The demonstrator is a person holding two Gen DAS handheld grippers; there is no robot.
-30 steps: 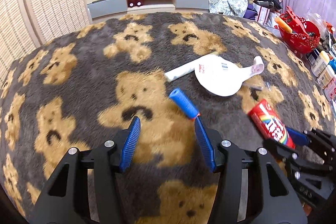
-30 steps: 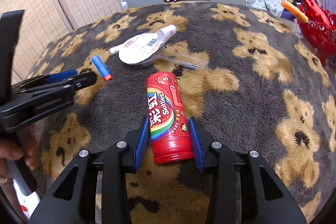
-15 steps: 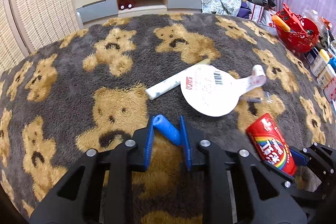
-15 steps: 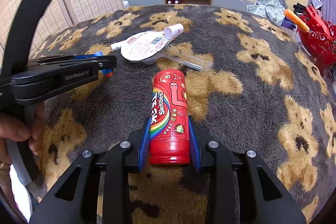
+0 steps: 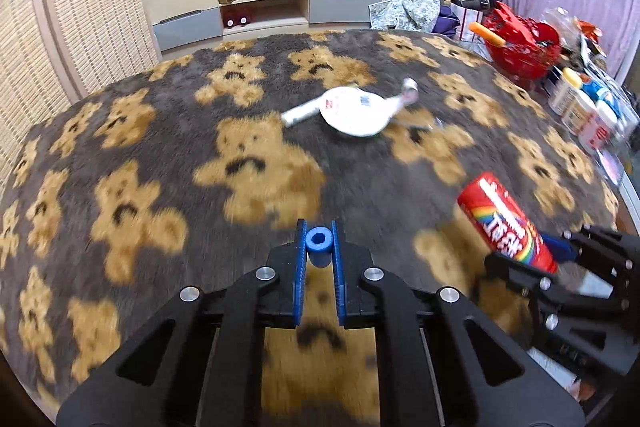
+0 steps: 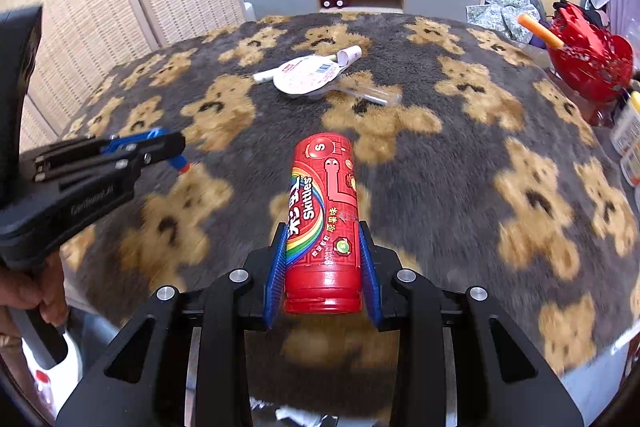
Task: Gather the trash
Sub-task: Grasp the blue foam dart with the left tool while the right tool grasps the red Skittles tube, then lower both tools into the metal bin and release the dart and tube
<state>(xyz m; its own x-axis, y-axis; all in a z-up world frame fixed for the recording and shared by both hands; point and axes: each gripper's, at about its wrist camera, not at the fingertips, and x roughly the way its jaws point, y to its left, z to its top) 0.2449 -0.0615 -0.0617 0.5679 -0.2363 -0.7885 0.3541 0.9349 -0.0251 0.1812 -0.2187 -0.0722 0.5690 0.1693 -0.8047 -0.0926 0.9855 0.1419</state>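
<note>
My left gripper (image 5: 319, 243) is shut on a blue foam dart (image 5: 319, 245) and holds it above the bear-patterned rug; the dart's hollow end faces the camera. My right gripper (image 6: 323, 247) is shut on a red Skittles can (image 6: 323, 219), lifted off the rug. The can also shows in the left wrist view (image 5: 506, 223). The left gripper with the dart's orange tip (image 6: 183, 167) shows at the left of the right wrist view. A white round lid (image 5: 356, 110), a rolled paper tube (image 5: 300, 113) and a clear plastic wrapper (image 6: 370, 94) lie together further back on the rug.
A red basket (image 6: 592, 63) with an orange dart stands at the right edge of the rug (image 5: 160, 147). Several bottles (image 5: 584, 107) stand beside it. A TV cabinet (image 5: 264, 7) is at the back and a wicker screen (image 5: 72, 7) on the left.
Both grippers have lifted and pulled back from the rug, the left with the blue dart, the right with the Skittles can. A second ago the left gripper was open around the dart.
</note>
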